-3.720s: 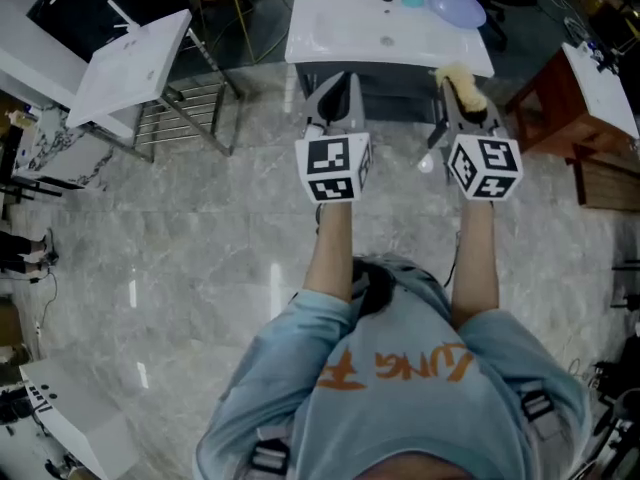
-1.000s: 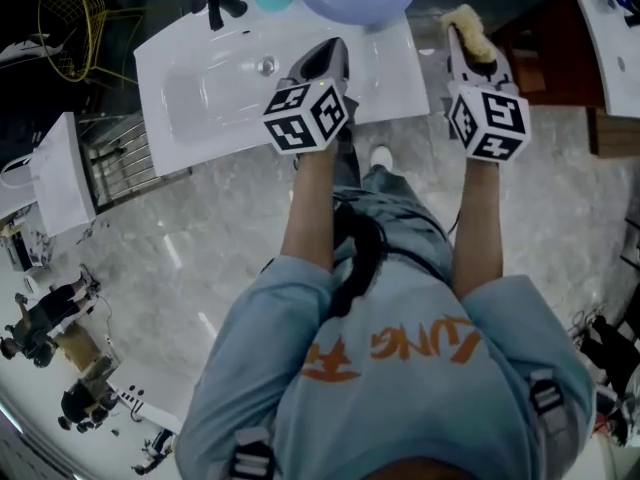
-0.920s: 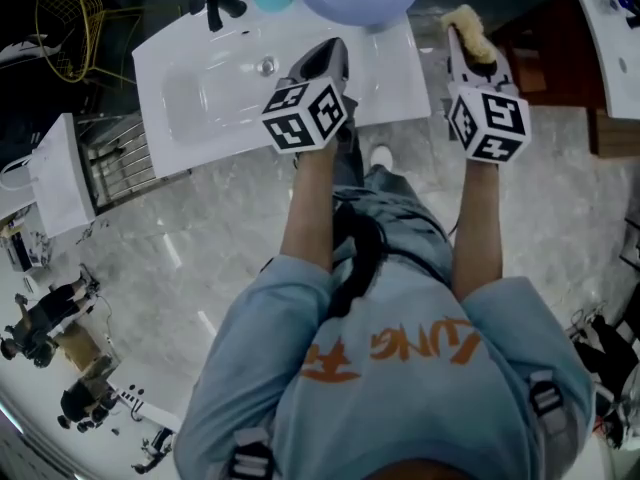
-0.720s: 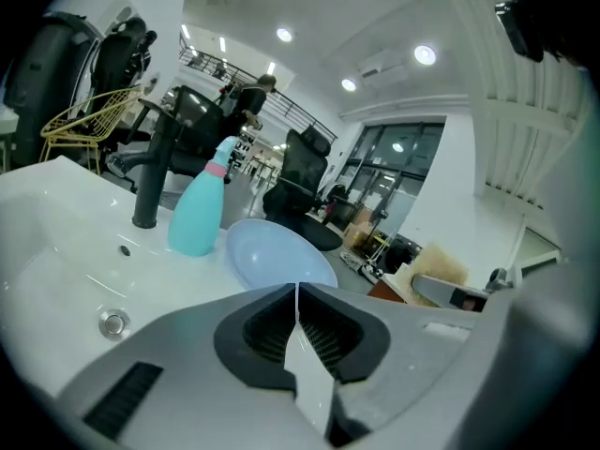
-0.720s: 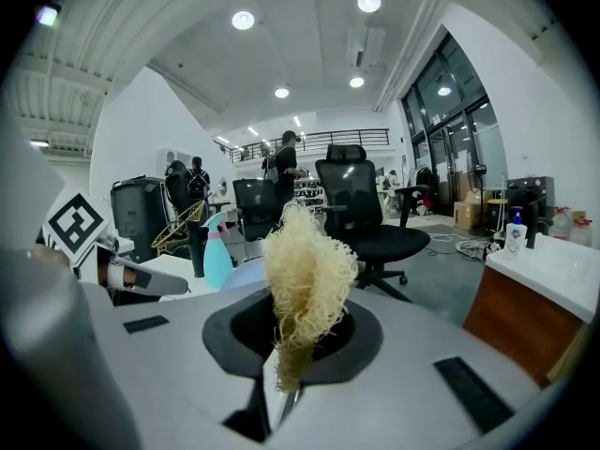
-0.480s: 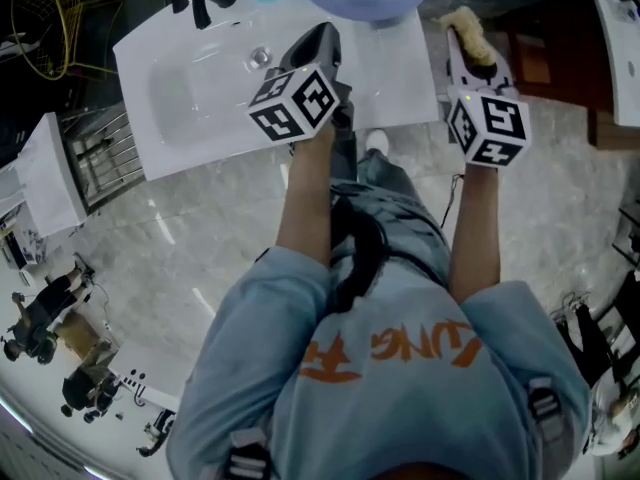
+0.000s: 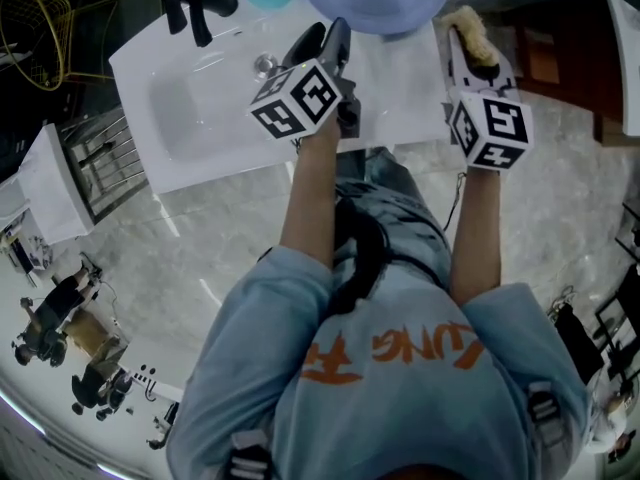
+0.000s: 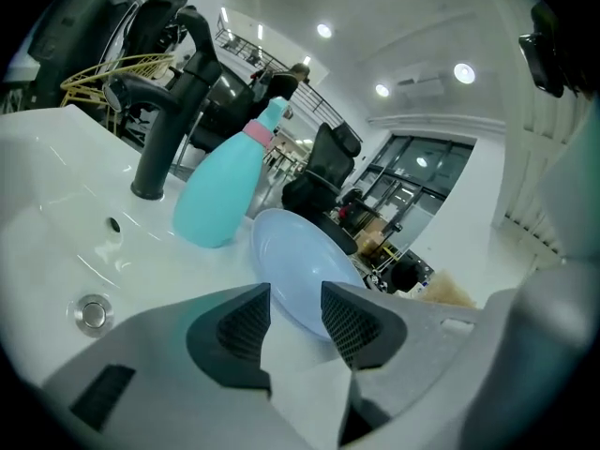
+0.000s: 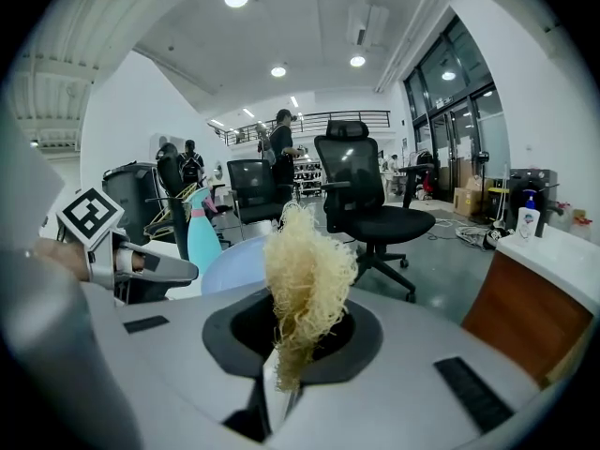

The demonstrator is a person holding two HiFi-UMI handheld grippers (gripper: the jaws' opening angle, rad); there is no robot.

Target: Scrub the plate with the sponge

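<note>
Big bright hall, grey marble floor underfoot, and a black office chair standing out in the open. Right in front is the white ceramic washbasin, with a black tap at its back edge and a metal drain down in the bowl. On the counter to the basin's right sits the round pale blue plate, just beside a teal spray bottle.

Now the claws! The left gripper hangs over the counter near the plate without touching it. Its jaws are opening, a clear gap between the ribbed pads, nothing in there, and the plate shows beyond them. The right gripper is off past the counter's right end, clamped tight on the pale yellow fibrous sponge, which sticks up from between the jaws.
</note>
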